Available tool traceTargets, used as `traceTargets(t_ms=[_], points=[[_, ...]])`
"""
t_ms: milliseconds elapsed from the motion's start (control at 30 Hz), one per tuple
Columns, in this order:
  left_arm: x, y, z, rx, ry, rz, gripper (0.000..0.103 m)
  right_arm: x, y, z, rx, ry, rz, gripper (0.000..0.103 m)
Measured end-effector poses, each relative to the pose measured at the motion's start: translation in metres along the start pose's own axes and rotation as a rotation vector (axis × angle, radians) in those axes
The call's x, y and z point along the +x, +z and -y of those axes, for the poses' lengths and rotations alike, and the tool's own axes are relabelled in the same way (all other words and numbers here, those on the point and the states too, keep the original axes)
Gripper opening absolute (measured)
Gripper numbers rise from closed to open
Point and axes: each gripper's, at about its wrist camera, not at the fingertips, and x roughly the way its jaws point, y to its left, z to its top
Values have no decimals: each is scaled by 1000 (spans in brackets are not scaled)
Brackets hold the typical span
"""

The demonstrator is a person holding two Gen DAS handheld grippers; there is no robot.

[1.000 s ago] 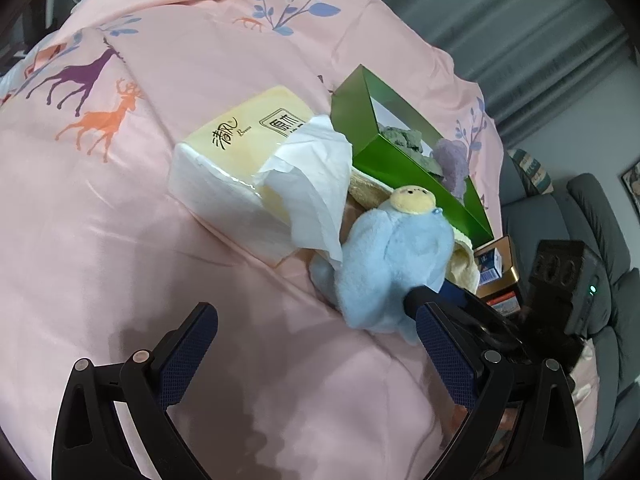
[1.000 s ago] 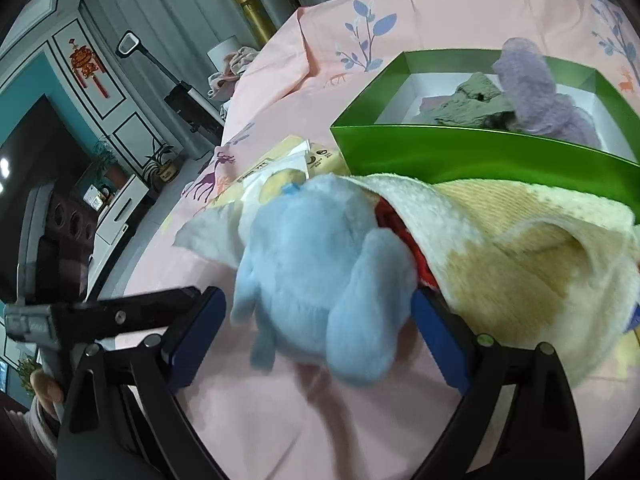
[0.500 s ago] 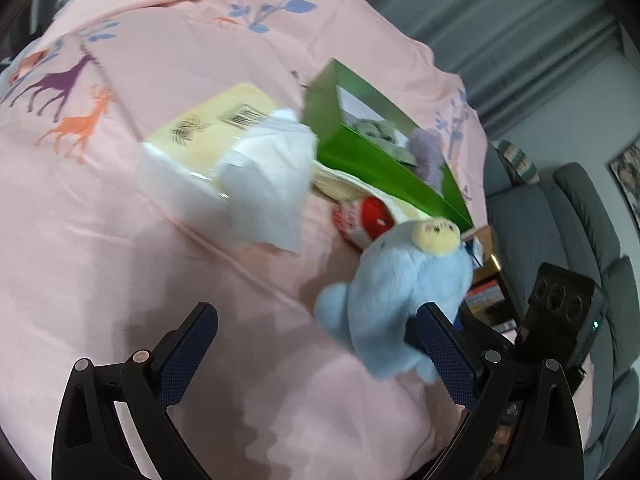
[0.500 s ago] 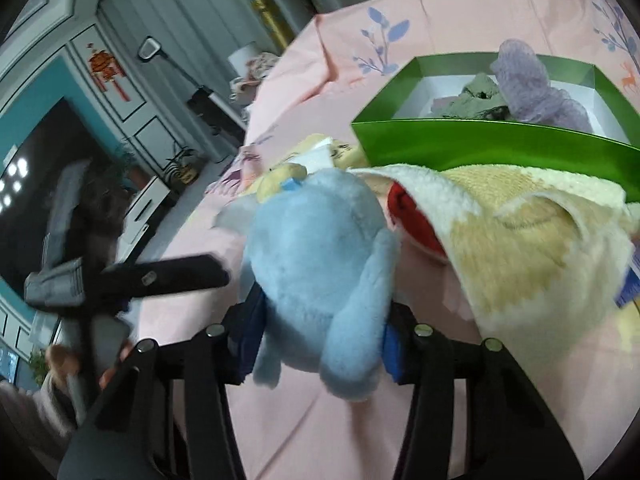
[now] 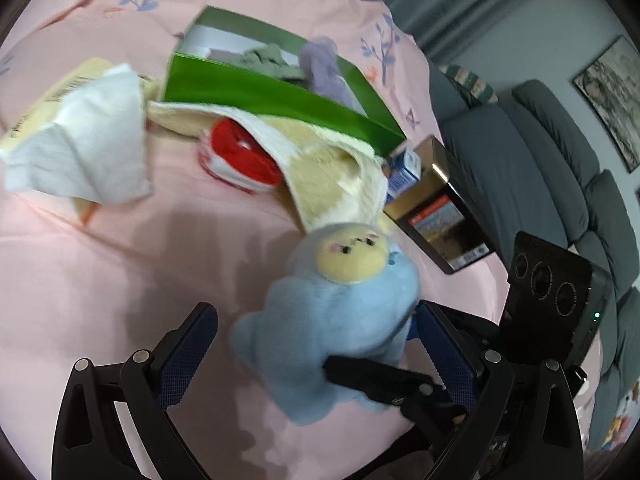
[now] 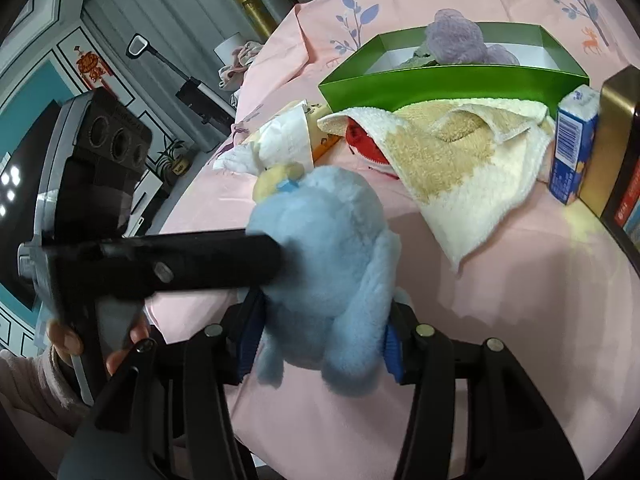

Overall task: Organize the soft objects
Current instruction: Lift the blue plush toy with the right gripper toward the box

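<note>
Right gripper [image 6: 320, 344] fingers have just been closing and now clamp the blue plush toy [image 6: 324, 264] at its lower body, blue pads pressed into the fur on both sides; toy is up off the bed. Left gripper [image 5: 316, 344] fingers spread wide, nothing pinched; in the left wrist view the toy sits between them with a gap to the 9 o'clock pad, and I can't tell if the other pad touches it. In the right wrist view one left finger [image 6: 180, 260] comes in from 9 o'clock and meets the toy's side. Below that, pink bedsheet [image 5: 120, 260]. Past the toy at 12 to 1 o'clock, cream-and-tan towel [image 6: 460, 160] lies partly over a red-and-white soft item [image 5: 236, 156]. At 10 o'clock in the left view, tissue pack [image 5: 76, 136] with a sheet pulled out. At 3 o'clock in the right view, small blue carton [image 6: 572, 144] upright beside a gold box [image 6: 616, 140]. Farthest, green box [image 6: 452, 84] just behind the towel, holding a purple plush [image 6: 456, 40] and a grey-green one [image 5: 268, 56].
</note>
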Motion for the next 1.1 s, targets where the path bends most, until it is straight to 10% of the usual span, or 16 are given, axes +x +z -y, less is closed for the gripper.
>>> traceTargets(t_ms=[133,367,1100], points=[[4,-4,8,7,20,-1,99,0,-1,-1,-16,-1,1,51],[6,-6,12,3,16,-11,67,1,-2,1,-11,5,16,51],[-16,15,40,72,41,58,66,-19,19,-9,-83,-7,117,50]])
